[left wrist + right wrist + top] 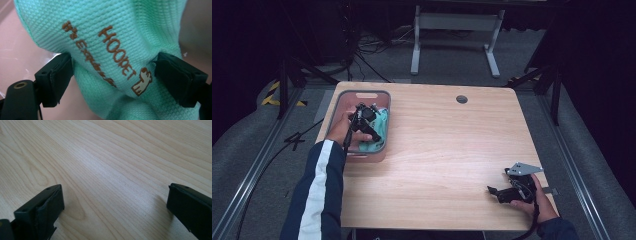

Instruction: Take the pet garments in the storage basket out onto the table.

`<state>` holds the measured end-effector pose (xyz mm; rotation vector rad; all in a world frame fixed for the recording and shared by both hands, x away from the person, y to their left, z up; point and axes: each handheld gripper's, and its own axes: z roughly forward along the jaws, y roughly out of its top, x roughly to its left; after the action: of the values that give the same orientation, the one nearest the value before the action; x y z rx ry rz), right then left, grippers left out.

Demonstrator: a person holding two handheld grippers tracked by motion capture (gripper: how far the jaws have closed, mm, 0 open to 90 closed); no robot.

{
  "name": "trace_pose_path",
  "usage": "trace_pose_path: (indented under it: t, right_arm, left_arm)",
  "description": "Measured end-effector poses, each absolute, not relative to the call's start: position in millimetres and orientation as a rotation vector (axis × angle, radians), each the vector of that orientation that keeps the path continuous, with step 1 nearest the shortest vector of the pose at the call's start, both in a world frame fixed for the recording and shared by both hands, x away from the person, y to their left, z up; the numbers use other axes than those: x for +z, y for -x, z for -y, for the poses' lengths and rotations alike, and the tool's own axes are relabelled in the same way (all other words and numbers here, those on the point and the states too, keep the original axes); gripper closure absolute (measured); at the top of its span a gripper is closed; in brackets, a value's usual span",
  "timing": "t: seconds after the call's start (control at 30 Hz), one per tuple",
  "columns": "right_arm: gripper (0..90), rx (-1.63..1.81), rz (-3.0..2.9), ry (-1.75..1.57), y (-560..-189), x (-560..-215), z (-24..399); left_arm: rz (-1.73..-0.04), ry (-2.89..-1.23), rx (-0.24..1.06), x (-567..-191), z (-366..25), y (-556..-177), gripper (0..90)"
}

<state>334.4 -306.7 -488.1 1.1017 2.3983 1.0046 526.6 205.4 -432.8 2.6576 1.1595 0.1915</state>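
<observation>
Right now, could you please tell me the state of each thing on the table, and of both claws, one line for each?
Green cloth: crumpled, lying inside the pink bin, between the left claw's jaws, which flank a fold of it.
Pink bin: upright at the table's left edge, holding the cloth.
Left claw: open, lowered into the bin around the cloth.
Right claw: open, nothing between the jaws, low over the bare table.

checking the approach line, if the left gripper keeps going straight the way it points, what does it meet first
The mint green cloth in the pink bin: it already sits between the open left gripper, apparently very close.
</observation>
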Motion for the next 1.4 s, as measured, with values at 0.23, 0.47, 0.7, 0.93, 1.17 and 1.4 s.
trace_pose_path:
  t: [0.23,0.47,0.7,0.93,1.17,1.4]
  right_arm:
    - [1.3,1.004,-2.398,-1.101,-334.4,-488.1,306.7]
    - [1.3,1.007,-2.399,-1.101,-334.6,-488.0,306.6]
    - [1.3,1.007,-2.399,-1.101,-334.6,-488.0,306.6]
    - [1.3,1.007,-2.399,-1.101,-334.6,-488.0,306.6]
    - [1.3,1.007,-2.399,-1.101,-334.6,-488.0,306.6]
    - [1.3,1.007,-2.399,-1.101,-334.6,-488.0,306.6]
  left_arm:
    - [-1.232,-2.604,0.082,-437.0,-212.5,-531.6,23.0]
    - [-1.198,-2.59,-0.019,-433.8,-212.9,-531.2,52.7]
    - [-1.203,-2.589,0.03,-430.4,-211.7,-528.8,69.9]
    - [-1.224,-2.573,0.185,-415.7,-216.4,-521.2,71.8]
    - [-1.221,-2.484,0.259,-398.6,-231.3,-510.3,72.0]
    - [-1.217,-2.407,0.35,-385.8,-247.3,-493.0,72.4]
